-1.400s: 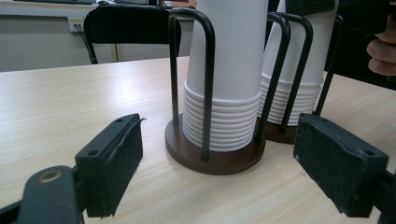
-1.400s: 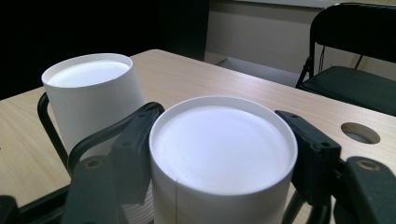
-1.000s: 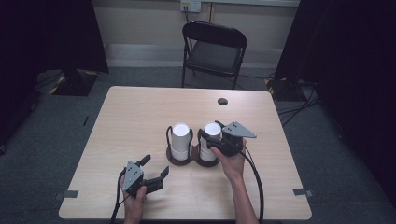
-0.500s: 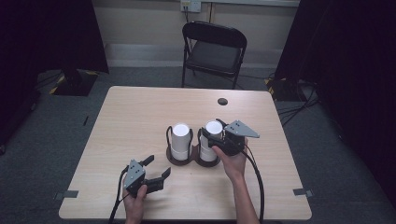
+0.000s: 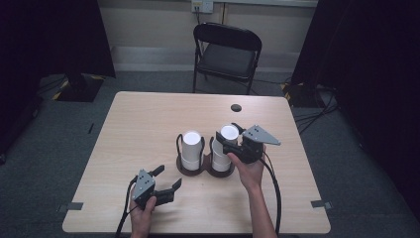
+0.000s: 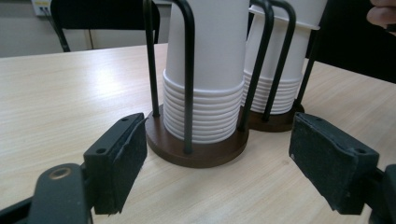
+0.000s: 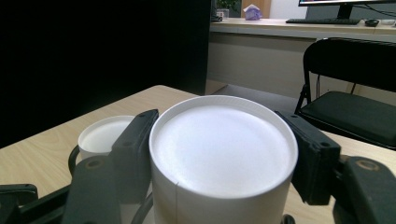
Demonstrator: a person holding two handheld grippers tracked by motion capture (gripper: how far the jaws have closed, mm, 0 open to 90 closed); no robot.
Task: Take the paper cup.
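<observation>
**Right gripper grips the top cup; its way out is straight up**

Low left in the high view, the left gripper (image 5: 165, 182) rests spread wide and empty, short of the holder (image 5: 204, 168). Right of centre, the right gripper (image 5: 229, 141) is clamped on the top cup (image 7: 223, 149) of the right-hand stack, upright between the holder's wires.

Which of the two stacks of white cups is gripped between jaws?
The right stack of cups: the right gripper clamps its top cup. The left stack stands untouched.
</observation>
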